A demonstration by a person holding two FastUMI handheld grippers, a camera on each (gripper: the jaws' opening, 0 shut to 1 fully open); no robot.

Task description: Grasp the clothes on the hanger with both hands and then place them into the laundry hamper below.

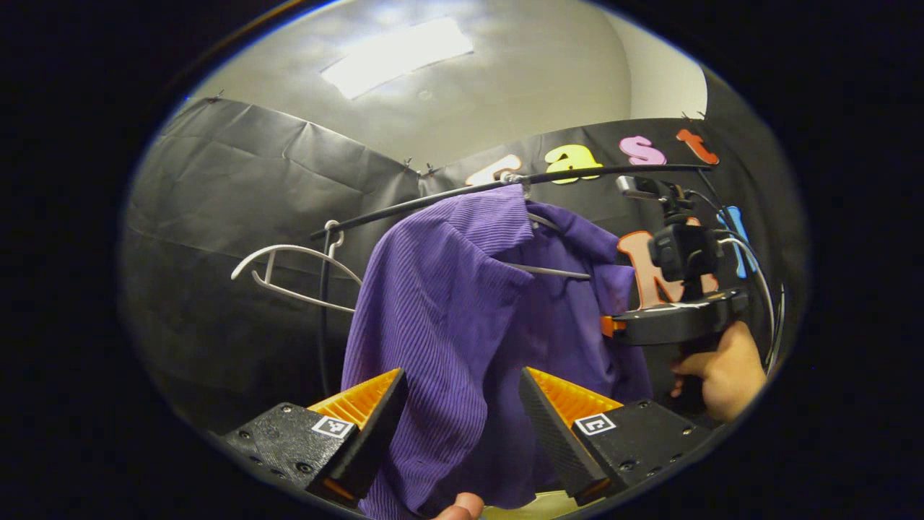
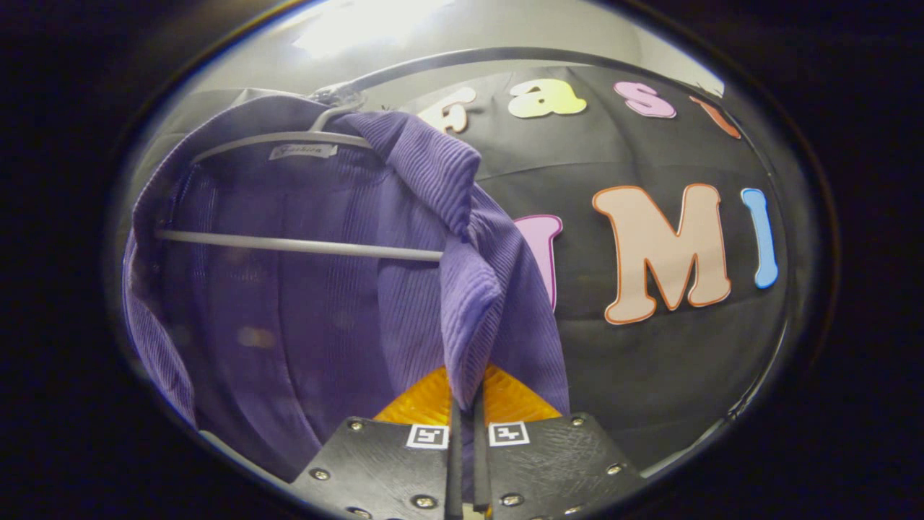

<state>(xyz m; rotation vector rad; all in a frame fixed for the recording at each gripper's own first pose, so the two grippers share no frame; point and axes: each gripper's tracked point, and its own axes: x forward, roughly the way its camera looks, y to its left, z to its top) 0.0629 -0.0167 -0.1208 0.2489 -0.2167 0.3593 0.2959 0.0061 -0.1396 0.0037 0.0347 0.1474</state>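
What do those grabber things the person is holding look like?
The left tool has two wedge-shaped ridged fingers on dark blocks with small screws, each bearing a little black-and-white square marker. The right tool has the same blocks, screws and markers. Seen farther off in the left gripper view, it carries a boxy black camera on top, with thin cables looping off it.

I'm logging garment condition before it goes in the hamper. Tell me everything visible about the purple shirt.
The purple shirt is ribbed, corduroy-like fabric with a collar. It hangs open on a pale hanger hooked on the dark rail. The right gripper is shut on its front edge; the left gripper is open, fabric hanging between its fingers.
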